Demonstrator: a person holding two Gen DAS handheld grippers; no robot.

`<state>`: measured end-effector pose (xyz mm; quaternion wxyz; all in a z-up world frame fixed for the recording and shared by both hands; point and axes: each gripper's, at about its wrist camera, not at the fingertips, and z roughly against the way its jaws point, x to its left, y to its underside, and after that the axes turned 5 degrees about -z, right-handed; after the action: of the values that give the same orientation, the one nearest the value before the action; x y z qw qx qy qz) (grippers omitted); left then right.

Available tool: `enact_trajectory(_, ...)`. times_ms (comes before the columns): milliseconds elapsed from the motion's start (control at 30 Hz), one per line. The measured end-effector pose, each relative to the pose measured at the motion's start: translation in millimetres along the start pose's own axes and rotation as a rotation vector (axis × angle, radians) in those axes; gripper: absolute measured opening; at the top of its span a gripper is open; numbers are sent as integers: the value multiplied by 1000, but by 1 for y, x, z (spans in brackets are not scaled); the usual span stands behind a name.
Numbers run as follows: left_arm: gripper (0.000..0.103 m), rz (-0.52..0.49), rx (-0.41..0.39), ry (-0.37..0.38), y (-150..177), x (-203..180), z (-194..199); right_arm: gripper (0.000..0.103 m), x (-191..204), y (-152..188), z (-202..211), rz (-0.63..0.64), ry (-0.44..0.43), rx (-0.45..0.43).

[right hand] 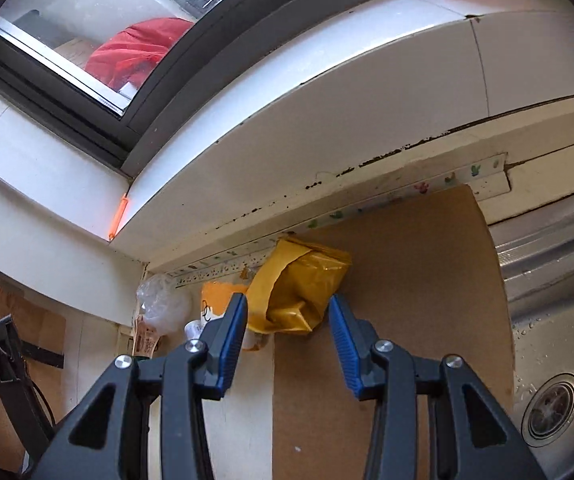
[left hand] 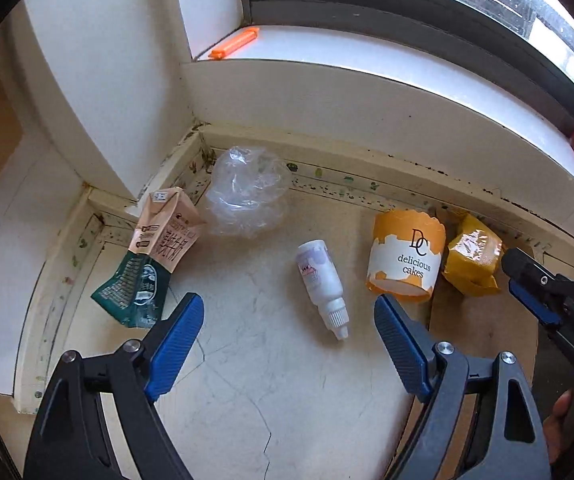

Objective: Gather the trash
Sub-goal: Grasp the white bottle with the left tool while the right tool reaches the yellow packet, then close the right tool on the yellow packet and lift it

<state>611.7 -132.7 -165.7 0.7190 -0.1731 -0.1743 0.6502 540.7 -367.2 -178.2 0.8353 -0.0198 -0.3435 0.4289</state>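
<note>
- Hovering over the counter (left hand: 271, 384): left gripper (left hand: 289, 314), jaws spread wide, pinching nothing, blue pads facing each other above the bare marbled top.
- Lying between and just beyond those pads: a small white dropper bottle (left hand: 321, 284), nozzle pointing toward the camera, label print too small to read.
- Sitting right of the bottle, near the back edge: an orange-and-white cake cup (left hand: 405, 256), reading "DC delicious cakes" in dark letters.
- Leaning against the cup's right side: a crumpled yellow wrapper (left hand: 473, 258), shiny, no legible writing.
- Resting at the far left: a crushed carton (left hand: 167, 232) with Chinese characters and a barcode, overlapping a green packet (left hand: 131, 292) with pale print, unreadable.
- Sitting behind the carton in the corner: a clear crumpled plastic bag (left hand: 247, 196).
- Lying on the white sill (left hand: 327, 52) above: an orange clip (left hand: 235, 42).
- Pointing at the wrapper (right hand: 299, 292) in the right wrist view: right gripper (right hand: 287, 312), jaws partly spread, not touching it, gripping nothing.
- Showing in the left view too: right gripper (left hand: 515, 276), tips just beside the wrapper.
- Lying under the wrapper: brown cardboard (right hand: 407, 300), with a steel sink (right hand: 559, 320) to its right.
</note>
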Motion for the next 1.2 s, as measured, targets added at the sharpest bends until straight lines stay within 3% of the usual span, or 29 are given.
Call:
enact_trajectory(333,68,45,44,18,-2,-4,-51,43,-5,0,-28,36,-4,16)
enact_trajectory(367,66,54,48,26,-2,-4,-56,38,-5,0,-29,40,2,11)
enact_trajectory(533,42,78,36,70,-4,-3,-67,31,-8,-1,-30,57,-17,-1)
enact_trajectory(567,30,75,32,72,-4,-4,-67,30,-8,0,-28,63,-20,-2)
enact_trajectory(600,24,71,33,77,-4,-5,-68,29,-9,0,-27,67,-25,-2)
enact_trajectory(733,23,55,26,74,-4,-6,-67,26,-9,2,-20,71,-44,-3)
enact_trajectory(767,23,51,23,73,-2,-5,-64,11,-8,4,-17,75,-53,-1)
enact_trajectory(1000,23,-12,-11,72,12,-6,-24,10,-2,25,6,111,-68,13)
enact_trajectory(1200,23,-64,-53,115,43,0,33,9,-2,56,49,99,-85,-8)
